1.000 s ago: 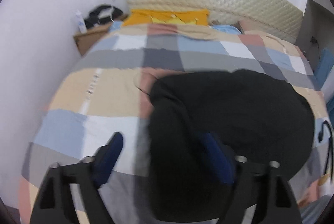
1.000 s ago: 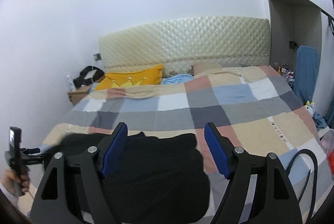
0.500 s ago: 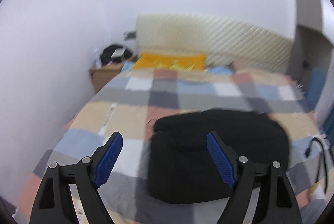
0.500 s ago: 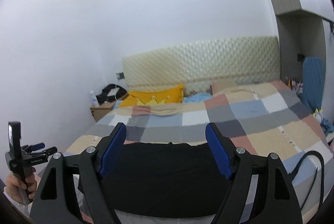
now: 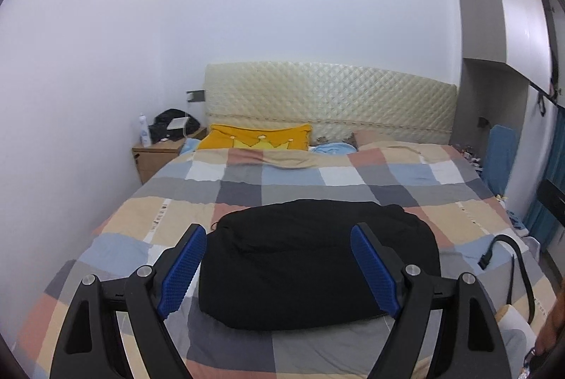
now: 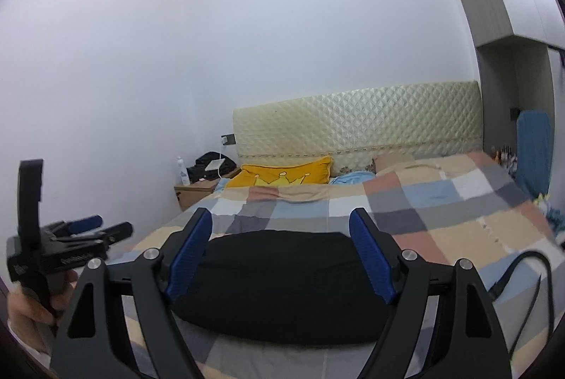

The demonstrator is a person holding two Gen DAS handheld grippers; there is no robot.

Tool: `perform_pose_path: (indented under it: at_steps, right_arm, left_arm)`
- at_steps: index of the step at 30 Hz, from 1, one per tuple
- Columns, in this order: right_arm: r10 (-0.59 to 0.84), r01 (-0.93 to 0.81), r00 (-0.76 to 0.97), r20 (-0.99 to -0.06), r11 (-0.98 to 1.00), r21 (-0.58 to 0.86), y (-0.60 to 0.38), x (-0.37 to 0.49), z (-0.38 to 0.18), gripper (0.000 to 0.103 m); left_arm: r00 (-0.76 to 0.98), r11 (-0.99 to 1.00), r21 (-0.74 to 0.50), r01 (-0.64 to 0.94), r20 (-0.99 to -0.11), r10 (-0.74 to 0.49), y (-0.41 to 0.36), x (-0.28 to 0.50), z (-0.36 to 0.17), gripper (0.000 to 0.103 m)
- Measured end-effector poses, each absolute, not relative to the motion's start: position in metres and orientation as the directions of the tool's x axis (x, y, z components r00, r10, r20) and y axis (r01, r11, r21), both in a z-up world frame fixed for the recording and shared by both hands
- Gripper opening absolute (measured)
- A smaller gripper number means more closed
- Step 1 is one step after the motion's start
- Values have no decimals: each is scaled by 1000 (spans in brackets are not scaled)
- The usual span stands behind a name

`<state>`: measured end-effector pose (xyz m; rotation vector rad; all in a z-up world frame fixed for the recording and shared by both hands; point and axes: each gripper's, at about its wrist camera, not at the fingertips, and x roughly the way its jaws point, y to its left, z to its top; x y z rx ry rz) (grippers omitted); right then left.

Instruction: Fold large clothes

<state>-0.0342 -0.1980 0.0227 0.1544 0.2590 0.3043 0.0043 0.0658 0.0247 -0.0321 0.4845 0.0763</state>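
A black garment [image 5: 317, 262] lies folded into a thick rectangle on the near part of the checked bedspread [image 5: 353, 177]; it also shows in the right wrist view [image 6: 282, 283]. My left gripper [image 5: 279, 267] is open and empty, held above and in front of the garment. My right gripper [image 6: 280, 257] is open and empty, also raised off the bed. The left gripper appears from the side in the right wrist view [image 6: 102, 227], held by a hand at the far left.
A yellow crown pillow [image 5: 257, 140] and cream quilted headboard [image 5: 328, 103] are at the far end. A wooden nightstand [image 5: 159, 158] with a bottle and black items stands at the left wall. A black cable [image 5: 508, 259] lies on the bed's right side.
Both grippers have lifted up and pulled back from the black garment, so the views now show the whole bed and walls. The garment stays folded on the bed.
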Motion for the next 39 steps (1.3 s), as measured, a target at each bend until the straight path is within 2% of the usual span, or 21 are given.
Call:
perform_pose_path:
  at_steps: [5, 16, 21, 29, 39]
  right_arm:
    - [306, -268, 927, -217, 945, 188, -195, -53, 21, 82]
    - [256, -247, 924, -282, 967, 68, -178, -73, -4, 85]
    - [262, -230, 909, -325, 964, 134, -186, -72, -22, 87]
    - [219, -183, 899, -379, 975, 128, -187, -79, -49, 102]
    - [216, -173, 883, -416, 975, 139, -189, -73, -62, 103]
  left_arm:
    - [886, 999, -6, -53, -462, 44, 48, -8, 26, 88]
    - [871, 998, 23, -58, -488, 62, 38, -26, 3, 88]
    - [864, 998, -14, -60, -501, 45, 43, -33, -11, 88]
    - [812, 997, -8, -79, -580, 60, 48, -30, -41, 88]
    - [800, 996, 0, -87, -596, 70, 46, -36, -47, 88]
